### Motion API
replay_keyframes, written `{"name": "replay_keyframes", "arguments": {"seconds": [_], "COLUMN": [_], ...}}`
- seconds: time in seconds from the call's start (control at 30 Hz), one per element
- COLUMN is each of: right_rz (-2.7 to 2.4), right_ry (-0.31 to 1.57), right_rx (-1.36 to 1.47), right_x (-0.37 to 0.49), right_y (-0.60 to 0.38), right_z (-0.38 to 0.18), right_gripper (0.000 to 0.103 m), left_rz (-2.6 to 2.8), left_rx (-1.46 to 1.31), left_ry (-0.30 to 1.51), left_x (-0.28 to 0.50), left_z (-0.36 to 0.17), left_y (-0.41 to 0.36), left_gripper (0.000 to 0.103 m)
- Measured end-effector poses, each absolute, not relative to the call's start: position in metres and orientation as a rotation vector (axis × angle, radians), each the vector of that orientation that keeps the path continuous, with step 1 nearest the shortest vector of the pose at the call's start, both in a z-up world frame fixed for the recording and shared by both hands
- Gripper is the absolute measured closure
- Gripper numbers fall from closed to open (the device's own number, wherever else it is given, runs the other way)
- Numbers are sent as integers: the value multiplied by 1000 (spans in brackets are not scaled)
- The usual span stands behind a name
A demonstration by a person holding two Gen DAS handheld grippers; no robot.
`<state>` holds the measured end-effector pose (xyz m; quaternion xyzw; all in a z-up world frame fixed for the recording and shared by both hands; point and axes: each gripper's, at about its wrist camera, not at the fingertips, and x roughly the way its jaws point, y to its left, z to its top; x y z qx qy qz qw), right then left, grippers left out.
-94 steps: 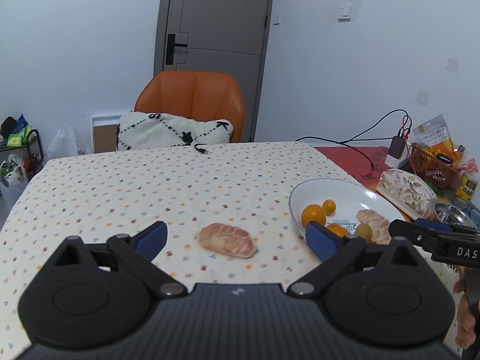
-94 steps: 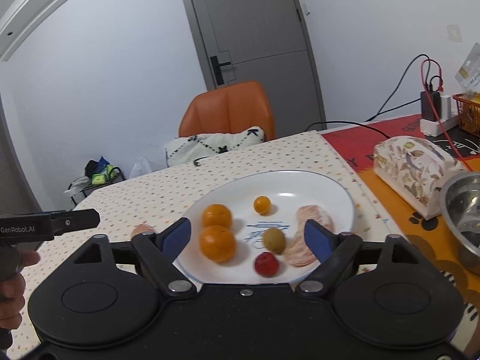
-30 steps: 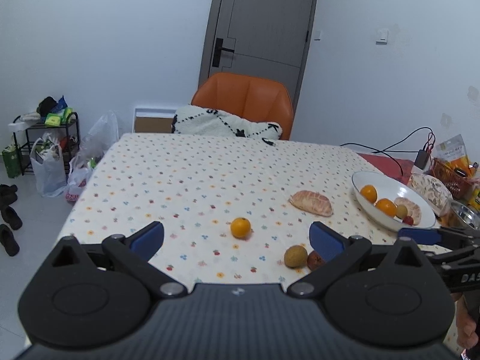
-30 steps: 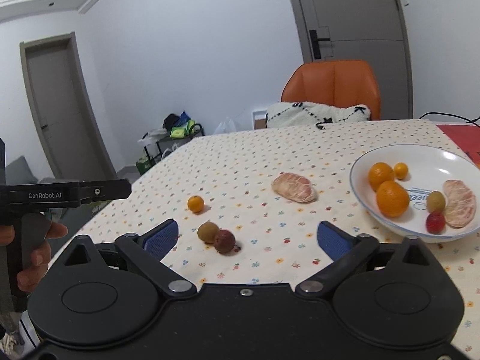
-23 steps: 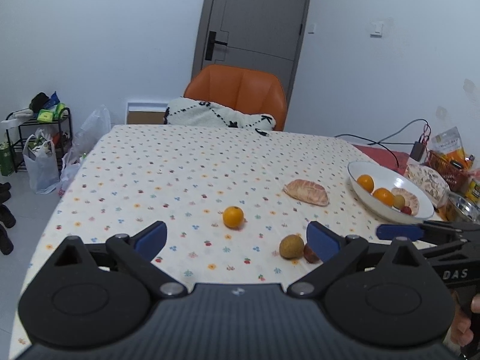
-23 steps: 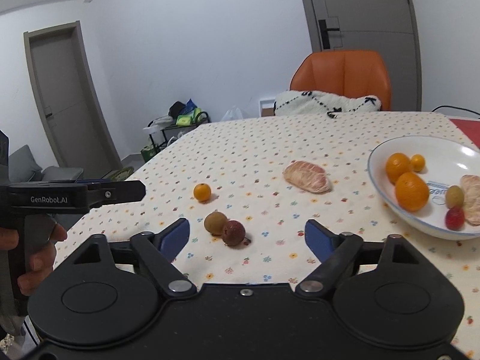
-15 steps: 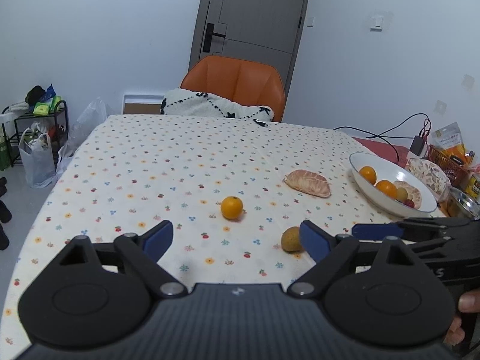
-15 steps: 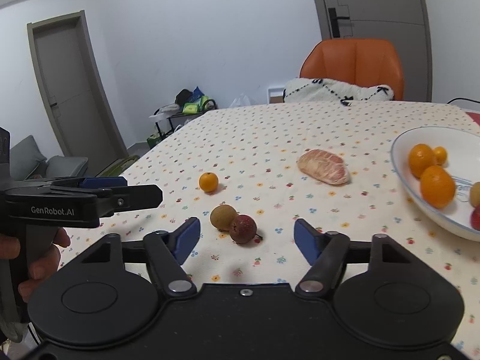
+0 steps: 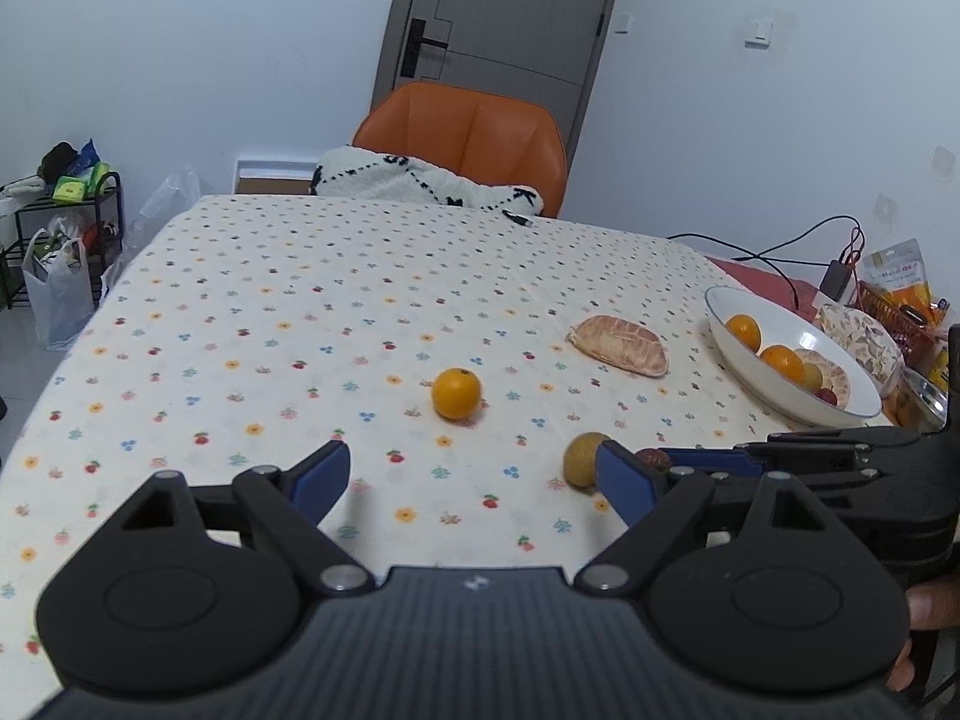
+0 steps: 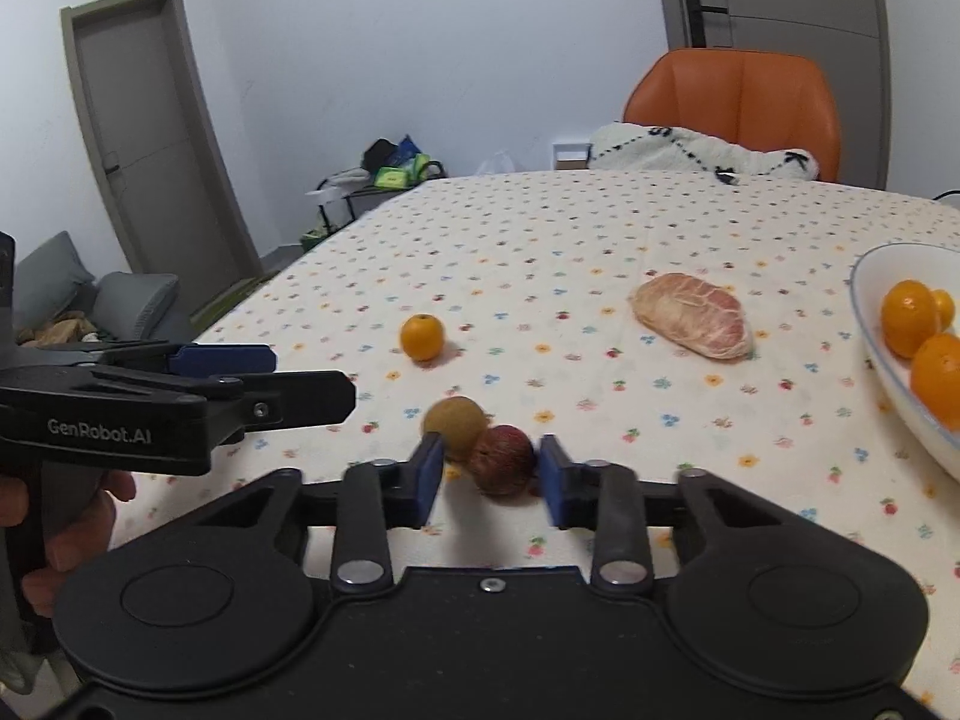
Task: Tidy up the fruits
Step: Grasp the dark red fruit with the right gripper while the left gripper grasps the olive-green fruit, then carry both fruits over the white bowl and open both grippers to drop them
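On the flowered tablecloth lie a small orange, a brown kiwi-like fruit, a small red fruit and a peeled citrus piece. My right gripper is low over the cloth with its blue pads on either side of the red fruit, narrowed but with gaps still showing. The brown fruit touches the red one behind the left pad. My left gripper is open and empty, short of the small orange. A white bowl at the right holds oranges and other fruit.
An orange chair with a black-and-white cushion stands at the table's far end. A patterned box, a steel bowl, a basket and cables crowd the right edge beyond the bowl. A rack with bags stands on the floor at left.
Both grippers pulled back from the bowl, swung left and came down toward the loose fruits. My right gripper's jaws narrowed around the red fruit. The left gripper stayed open.
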<state>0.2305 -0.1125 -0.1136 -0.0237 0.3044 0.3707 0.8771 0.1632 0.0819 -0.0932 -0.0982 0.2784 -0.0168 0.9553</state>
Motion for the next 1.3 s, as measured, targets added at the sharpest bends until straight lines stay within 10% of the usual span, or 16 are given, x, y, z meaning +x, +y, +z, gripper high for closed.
{"name": "replay_keyframes", "arguments": {"seconds": [0.57,0.77,0.9,1.3], "right_rz": [691,665,640,611], "right_ry": [636,632,628,591], "right_rx": [23,20,26,39], "right_x": [234,232,232,231], "right_y": [-165,-178,-188,-205], "right_z": [-110,-110,-110,-104], "right_gripper": [80,80,80,80], "left_rz": [-121,-114,-113,-179], "left_rx": [-161,-133,-125,-108], "left_ry": [586,615,623,578], "left_x": [187,195,197,196], "left_z": [-100,-107,-105,-87], "left_y": [42,28,22,3], "left_gripper": [18,36,79,79]}}
